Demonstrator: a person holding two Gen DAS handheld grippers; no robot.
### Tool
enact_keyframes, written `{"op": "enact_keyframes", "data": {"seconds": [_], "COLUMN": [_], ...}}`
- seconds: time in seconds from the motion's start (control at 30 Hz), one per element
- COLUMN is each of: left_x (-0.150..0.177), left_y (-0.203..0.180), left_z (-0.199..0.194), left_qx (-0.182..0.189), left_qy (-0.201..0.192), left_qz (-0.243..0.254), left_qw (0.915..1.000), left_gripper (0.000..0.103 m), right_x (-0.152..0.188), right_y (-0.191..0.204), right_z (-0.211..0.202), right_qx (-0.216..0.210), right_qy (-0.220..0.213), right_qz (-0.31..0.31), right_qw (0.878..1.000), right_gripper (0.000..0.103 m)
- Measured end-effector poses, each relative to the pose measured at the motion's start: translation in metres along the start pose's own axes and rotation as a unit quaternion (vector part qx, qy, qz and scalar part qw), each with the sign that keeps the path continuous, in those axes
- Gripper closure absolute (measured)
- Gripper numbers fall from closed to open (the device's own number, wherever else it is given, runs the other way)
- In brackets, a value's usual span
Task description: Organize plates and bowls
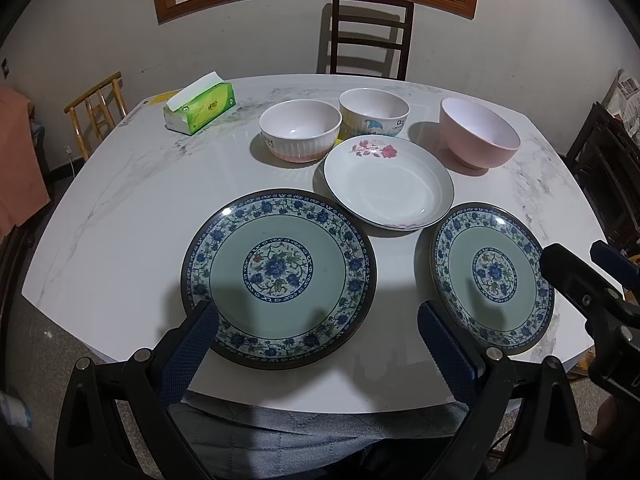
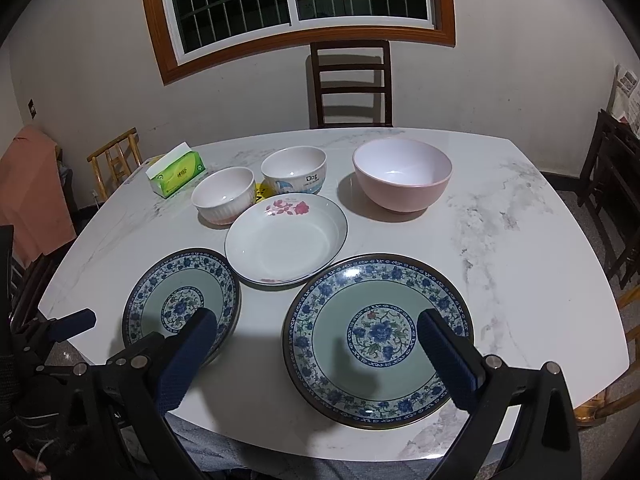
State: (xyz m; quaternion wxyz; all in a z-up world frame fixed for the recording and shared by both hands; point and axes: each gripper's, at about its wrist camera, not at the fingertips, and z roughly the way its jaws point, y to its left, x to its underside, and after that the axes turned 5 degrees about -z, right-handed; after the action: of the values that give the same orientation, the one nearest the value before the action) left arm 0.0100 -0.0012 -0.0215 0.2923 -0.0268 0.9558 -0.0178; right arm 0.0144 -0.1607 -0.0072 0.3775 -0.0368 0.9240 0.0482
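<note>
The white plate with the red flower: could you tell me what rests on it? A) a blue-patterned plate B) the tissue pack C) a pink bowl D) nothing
D: the white plate sits empty on the table, with the bowls and both blue plates lying apart from it.

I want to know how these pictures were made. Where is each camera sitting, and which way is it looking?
Left wrist view: sits on the left tongs, low at the table's near edge, looking across the left blue plate toward the window; its open fingers, the right tongs and a grey lap show.
Right wrist view: sits on the right tongs, facing the same way over the right blue plate; its open fingers and the left tongs show.
Shared: both blue plates, the rose dish, three bowls, the tissue pack.
</note>
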Motion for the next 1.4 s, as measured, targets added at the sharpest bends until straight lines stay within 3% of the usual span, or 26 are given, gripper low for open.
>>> {"op": "enact_keyframes", "data": {"seconds": [0.33, 0.87, 1.1, 1.2, 1.37, 1.4], "left_x": [0.000, -0.004, -0.014, -0.019, -0.026, -0.027], "left_y": [0.000, 0.029, 0.063, 0.082, 0.113, 0.118], "left_z": [0.000, 0.010, 0.015, 0.019, 0.035, 0.038], "left_qx": [0.000, 0.013, 0.021, 0.027, 0.049, 0.057], "left_qy": [0.000, 0.009, 0.009, 0.014, 0.042, 0.049], "left_qz": [-0.001, -0.020, -0.041, -0.053, -0.085, -0.092], "left_qw": [1.0000, 0.9997, 0.9989, 0.9981, 0.9943, 0.9929], "left_gripper": [0.005, 0.009, 0.016, 0.022, 0.040, 0.043], "right_x": [0.000, 0.001, -0.002, -0.004, -0.009, -0.010], "right_y": [0.005, 0.013, 0.020, 0.021, 0.030, 0.032], "right_z": [-0.001, 0.012, 0.028, 0.037, 0.062, 0.067], "right_qx": [-0.002, -0.054, -0.104, -0.122, -0.158, -0.165], "right_qy": [0.001, 0.013, 0.031, 0.045, 0.077, 0.085], "right_qz": [-0.006, -0.011, -0.020, -0.017, -0.020, -0.020], "right_qw": [1.000, 0.998, 0.994, 0.991, 0.984, 0.982], "right_gripper": [0.000, 0.001, 0.019, 0.032, 0.044, 0.051]}}
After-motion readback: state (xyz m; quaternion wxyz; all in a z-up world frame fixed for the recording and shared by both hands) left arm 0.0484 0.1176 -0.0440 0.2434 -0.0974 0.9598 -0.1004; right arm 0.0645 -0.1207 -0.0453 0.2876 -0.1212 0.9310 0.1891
